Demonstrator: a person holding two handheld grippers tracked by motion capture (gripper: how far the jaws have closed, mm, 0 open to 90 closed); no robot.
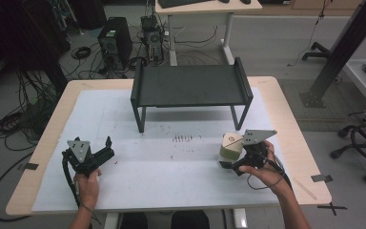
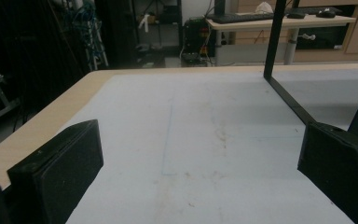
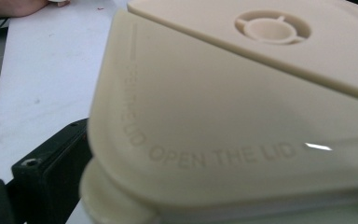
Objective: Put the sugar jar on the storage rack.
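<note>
While the cream container stands on the white mat at the right of the high view, the right hand-held gripper is pressed against its near side. In the right gripper view the container is very close to the camera. Its lid carries the raised words "OPEN THE LID" and a round moulded knob near the upper right of the frame. One black jaw stands at the lower left, just beside the container wall; the other jaw is hidden behind the container. The jaws seem to hold the container between them, but a full clamp cannot be confirmed, because only one contact side is visible.

The left hand-held gripper rests low at the left of the high view, well apart from the container. In the left gripper view its jaws are spread wide with nothing between them; only the bare mat lies ahead.

The black shelf rack stands at the far side of the bench, in the upper middle of the high view, and its top is bare.

As a judgement, the work is at an early stage: the container is reached and probably grasped, but its base appears to sit on the mat and the lid looks closed. Lifting or moving the container, or opening the lid, is not yet done, and the left hand-held gripper has no part in it yet.
</note>
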